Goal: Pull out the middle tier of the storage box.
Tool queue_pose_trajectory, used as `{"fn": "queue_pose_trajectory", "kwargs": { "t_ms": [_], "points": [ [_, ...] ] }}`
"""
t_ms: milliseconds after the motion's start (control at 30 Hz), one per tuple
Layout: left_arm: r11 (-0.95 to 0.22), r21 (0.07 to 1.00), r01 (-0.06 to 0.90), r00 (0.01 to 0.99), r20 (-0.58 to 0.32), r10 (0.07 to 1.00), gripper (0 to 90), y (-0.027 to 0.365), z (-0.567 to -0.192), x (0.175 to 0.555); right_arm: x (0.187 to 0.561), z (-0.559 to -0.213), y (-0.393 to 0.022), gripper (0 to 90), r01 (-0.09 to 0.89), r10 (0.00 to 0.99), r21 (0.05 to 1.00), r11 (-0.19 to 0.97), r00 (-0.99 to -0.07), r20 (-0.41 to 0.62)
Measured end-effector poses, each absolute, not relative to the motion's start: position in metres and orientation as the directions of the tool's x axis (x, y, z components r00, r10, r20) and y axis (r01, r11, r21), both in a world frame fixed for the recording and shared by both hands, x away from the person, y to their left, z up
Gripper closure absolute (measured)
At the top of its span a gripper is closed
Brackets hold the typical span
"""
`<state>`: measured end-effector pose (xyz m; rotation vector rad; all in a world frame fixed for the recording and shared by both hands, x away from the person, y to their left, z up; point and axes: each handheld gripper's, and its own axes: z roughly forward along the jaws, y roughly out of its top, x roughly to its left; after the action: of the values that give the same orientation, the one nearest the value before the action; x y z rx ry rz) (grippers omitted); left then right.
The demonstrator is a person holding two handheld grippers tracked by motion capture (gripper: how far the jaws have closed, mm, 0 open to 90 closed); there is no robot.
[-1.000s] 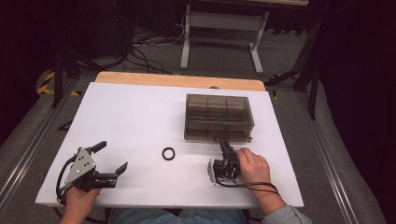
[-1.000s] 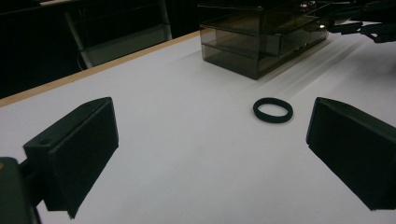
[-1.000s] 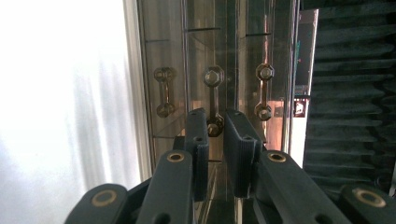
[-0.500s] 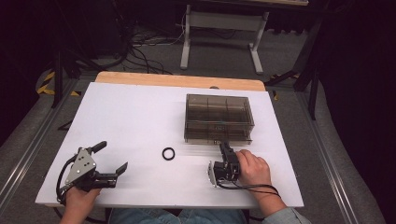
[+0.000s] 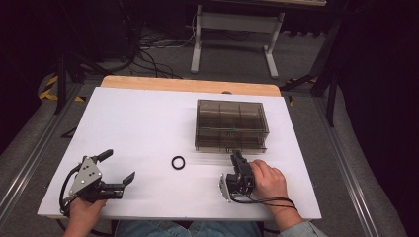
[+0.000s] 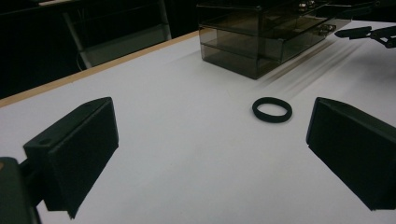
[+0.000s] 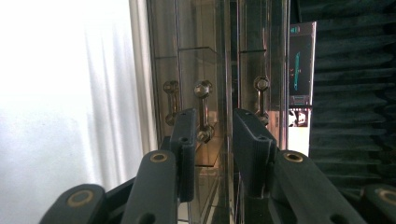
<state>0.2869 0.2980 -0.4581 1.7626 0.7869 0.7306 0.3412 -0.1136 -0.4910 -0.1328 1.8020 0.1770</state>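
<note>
White tabletop carries everything. At left, your left claw rests spread and empty; the black ring lies beyond it. Right of that stands the smoky drawer box. Your right claw, jaws just easing apart, brackets the brass drawer handle; center it before you pinch.

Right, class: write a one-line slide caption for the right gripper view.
Right gripper, jaws just opening, at a metal handle on the smoky clear plastic drawer box.
</note>
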Motion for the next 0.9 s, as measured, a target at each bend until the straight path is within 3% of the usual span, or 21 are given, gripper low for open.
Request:
{"fn": "queue_pose_trajectory", "kwargs": {
  "t_ms": [433,733,900],
  "points": [
    [-0.259,0.951,0.168,0.603,0.108,0.791,3.0,0.298,-0.458,0.287,0.337,-0.486,-0.117,69.8,-0.215,0.037,0.091,0.972,-0.245,-0.969],
    [-0.261,0.951,0.167,0.603,0.111,0.79,3.0,0.298,-0.458,0.287,0.329,-0.483,-0.121,65.0,-0.309,0.085,0.168,0.936,-0.264,-0.961],
    [-0.261,0.951,0.168,0.603,0.111,0.79,3.0,0.298,-0.458,0.287,0.326,-0.476,-0.124,62.1,-0.341,0.137,0.251,0.906,-0.324,-0.936]
  ]
}}
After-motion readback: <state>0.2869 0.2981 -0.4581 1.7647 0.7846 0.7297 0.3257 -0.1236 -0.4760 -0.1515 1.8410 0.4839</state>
